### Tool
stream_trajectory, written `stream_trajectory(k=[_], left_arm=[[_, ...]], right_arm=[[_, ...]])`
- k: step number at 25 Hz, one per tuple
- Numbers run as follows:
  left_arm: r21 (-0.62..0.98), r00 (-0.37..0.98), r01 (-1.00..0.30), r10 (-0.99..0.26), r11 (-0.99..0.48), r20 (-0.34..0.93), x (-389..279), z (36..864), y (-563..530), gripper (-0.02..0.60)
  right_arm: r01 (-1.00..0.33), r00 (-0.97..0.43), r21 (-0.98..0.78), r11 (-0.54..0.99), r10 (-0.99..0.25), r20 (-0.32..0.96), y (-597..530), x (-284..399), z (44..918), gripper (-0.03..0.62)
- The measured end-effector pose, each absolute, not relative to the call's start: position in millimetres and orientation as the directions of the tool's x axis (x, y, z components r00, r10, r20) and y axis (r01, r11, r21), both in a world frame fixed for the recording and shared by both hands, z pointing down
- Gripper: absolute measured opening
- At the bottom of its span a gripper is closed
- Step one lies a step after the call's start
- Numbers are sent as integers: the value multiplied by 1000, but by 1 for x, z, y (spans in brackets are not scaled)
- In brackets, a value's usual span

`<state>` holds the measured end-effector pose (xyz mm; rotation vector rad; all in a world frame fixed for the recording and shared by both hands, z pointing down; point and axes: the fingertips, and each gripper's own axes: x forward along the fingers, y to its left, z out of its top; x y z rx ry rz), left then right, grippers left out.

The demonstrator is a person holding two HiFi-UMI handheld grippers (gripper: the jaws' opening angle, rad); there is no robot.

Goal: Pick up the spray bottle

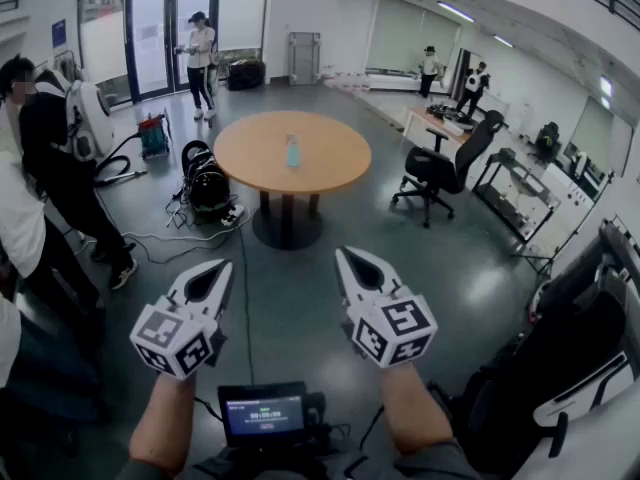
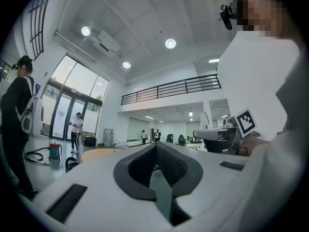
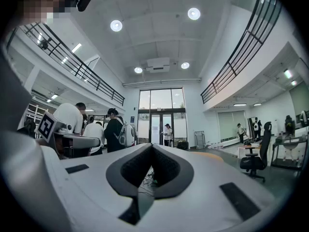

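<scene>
A small teal spray bottle [image 1: 292,151] stands upright near the middle of a round wooden table [image 1: 250,158], far ahead of me. My left gripper [image 1: 223,267] and right gripper [image 1: 343,254] are held side by side over the floor, well short of the table. Both are shut, tips together, with nothing between them. In the left gripper view my left gripper [image 2: 155,145] points level with a sliver of the table [image 2: 99,153] beyond it. In the right gripper view my right gripper [image 3: 151,147] points level towards the glass doors [image 3: 159,122]. The bottle shows in neither gripper view.
Dark bags [image 1: 205,181] and cables [image 1: 160,236] lie on the floor left of the table. An office chair [image 1: 440,168] stands to its right. People [image 1: 40,168] stand at the left, another person [image 1: 200,63] by the doors. A small screen [image 1: 265,413] sits at my waist.
</scene>
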<state>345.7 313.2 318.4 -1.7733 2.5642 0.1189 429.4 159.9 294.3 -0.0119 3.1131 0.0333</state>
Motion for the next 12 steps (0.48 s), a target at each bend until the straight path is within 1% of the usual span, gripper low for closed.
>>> stream_trajectory(k=[4, 12], left_arm=[[75, -325, -945, -943, 320, -72, 352, 316, 309, -2], [61, -338, -940, -939, 335, -65, 353, 321, 312, -2]], right_arm=[[-14, -1000, 46, 999, -13, -16, 161, 431, 298, -2], [-11, -1000, 37, 999, -10, -30, 167, 433, 295, -2]])
